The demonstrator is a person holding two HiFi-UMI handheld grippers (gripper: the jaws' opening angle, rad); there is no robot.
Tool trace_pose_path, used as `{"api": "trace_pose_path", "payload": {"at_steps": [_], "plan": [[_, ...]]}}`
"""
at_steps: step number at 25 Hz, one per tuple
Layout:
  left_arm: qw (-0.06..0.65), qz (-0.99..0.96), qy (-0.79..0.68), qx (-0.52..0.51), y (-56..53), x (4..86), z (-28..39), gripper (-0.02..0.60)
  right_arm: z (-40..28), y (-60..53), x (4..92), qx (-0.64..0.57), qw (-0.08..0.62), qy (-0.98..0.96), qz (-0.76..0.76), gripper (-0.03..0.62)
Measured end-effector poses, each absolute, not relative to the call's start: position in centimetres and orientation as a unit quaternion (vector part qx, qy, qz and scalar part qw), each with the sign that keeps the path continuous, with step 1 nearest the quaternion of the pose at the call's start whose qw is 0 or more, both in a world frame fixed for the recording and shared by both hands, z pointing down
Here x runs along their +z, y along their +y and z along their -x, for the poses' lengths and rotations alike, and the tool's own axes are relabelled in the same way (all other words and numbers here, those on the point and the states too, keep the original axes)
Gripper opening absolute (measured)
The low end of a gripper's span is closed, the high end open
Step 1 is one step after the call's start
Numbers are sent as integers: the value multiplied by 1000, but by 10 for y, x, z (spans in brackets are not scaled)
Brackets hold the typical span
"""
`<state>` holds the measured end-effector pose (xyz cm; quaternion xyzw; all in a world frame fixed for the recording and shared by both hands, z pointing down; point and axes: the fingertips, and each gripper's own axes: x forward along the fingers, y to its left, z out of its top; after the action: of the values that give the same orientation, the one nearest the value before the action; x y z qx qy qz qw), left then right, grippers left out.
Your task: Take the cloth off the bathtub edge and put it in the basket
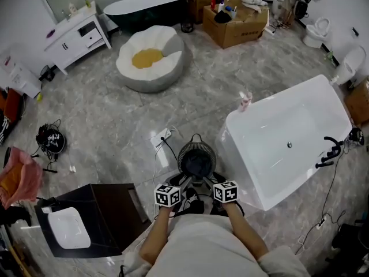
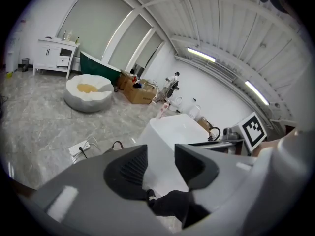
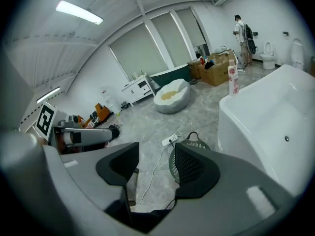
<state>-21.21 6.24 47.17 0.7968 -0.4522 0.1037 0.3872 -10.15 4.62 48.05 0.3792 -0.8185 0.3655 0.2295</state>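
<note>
The person stands over a grey marble floor with both grippers held low and close to the body, side by side. The left gripper has its jaws partly open, with a moderate gap and nothing between them; only the white tub's wall shows beyond the gap. The right gripper is likewise partly open and holds nothing; through its gap show the floor and a white cable. Just ahead of the grippers a round dark fan stands on the floor, near a power strip. The white tub stands just to the right of the fan, and a pink bottle stands upright on its far left corner. I cannot make out the cloth on this tub's edge in any view. A pink heap lies at the far left, well apart from the tub; whether it is cloth I cannot tell. To the left of the person is a dark stand carrying a white basin. Farther off lie a white beanbag with a yellow middle, a dark tub, open boxes and a white cabinet.
</note>
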Motion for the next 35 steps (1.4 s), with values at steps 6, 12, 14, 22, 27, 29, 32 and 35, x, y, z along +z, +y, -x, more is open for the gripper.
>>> {"api": "trace_pose_path", "payload": {"at_steps": [6, 12, 14, 22, 27, 29, 32, 35], "plan": [[350, -803, -472, 98, 48, 458, 219, 130, 99, 41, 476, 356, 224, -821, -385, 131], [355, -795, -477, 118, 53, 462, 226, 57, 102, 40, 469, 346, 221, -828, -382, 3], [358, -793, -476, 126, 56, 466, 226, 57, 102, 39, 467, 343, 222, -829, -381, 2], [369, -784, -481, 131, 64, 476, 231, 58, 100, 39, 465, 332, 231, -831, -382, 2], [371, -785, -479, 134, 66, 477, 227, 58, 101, 44, 466, 318, 245, -836, -375, 2], [373, -785, -476, 134, 68, 479, 227, 58, 103, 46, 467, 313, 250, -837, -372, 2], [375, -784, -477, 134, 69, 480, 230, 58, 106, 47, 467, 307, 254, -840, -368, 2], [375, -783, -478, 134, 70, 480, 230, 58, 106, 48, 467, 307, 253, -840, -368, 2]]}}
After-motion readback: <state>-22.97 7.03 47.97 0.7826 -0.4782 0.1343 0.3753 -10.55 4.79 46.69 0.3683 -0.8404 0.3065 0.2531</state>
